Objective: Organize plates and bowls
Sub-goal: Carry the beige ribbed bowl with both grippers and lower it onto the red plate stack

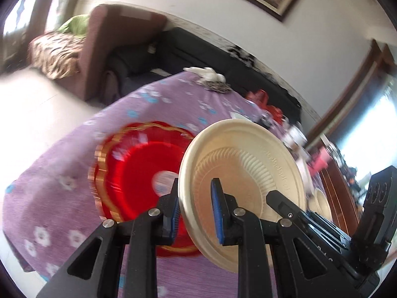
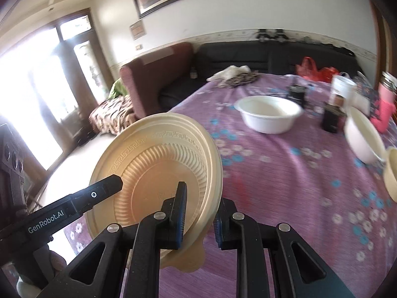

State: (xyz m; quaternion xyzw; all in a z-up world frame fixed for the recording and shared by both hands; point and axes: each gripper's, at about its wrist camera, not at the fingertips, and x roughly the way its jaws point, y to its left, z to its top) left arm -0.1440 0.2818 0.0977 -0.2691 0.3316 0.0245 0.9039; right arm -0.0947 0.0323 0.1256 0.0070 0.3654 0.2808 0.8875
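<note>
A cream plate (image 1: 248,173) with a ribbed well is held on edge above the purple flowered tablecloth (image 1: 74,154). My left gripper (image 1: 196,213) straddles its rim, one blue pad on each side. My right gripper (image 2: 198,218) straddles the same plate (image 2: 158,164) from the other side. The jaws of both stand apart with gaps around the rim. A red plate (image 1: 139,173) with a gold scalloped rim lies on the cloth behind the cream plate. A white bowl (image 2: 269,116) stands mid-table; another white bowl (image 2: 362,141) and a cream dish (image 2: 392,173) lie at the right.
Dark small boxes (image 2: 297,94), a white cup (image 2: 342,89), a pink item (image 2: 384,111) and red bags (image 2: 315,70) crowd the far right of the table. A patterned cloth (image 2: 238,78) lies at the far edge. A black sofa (image 2: 248,57) and maroon armchair (image 2: 153,74) stand behind.
</note>
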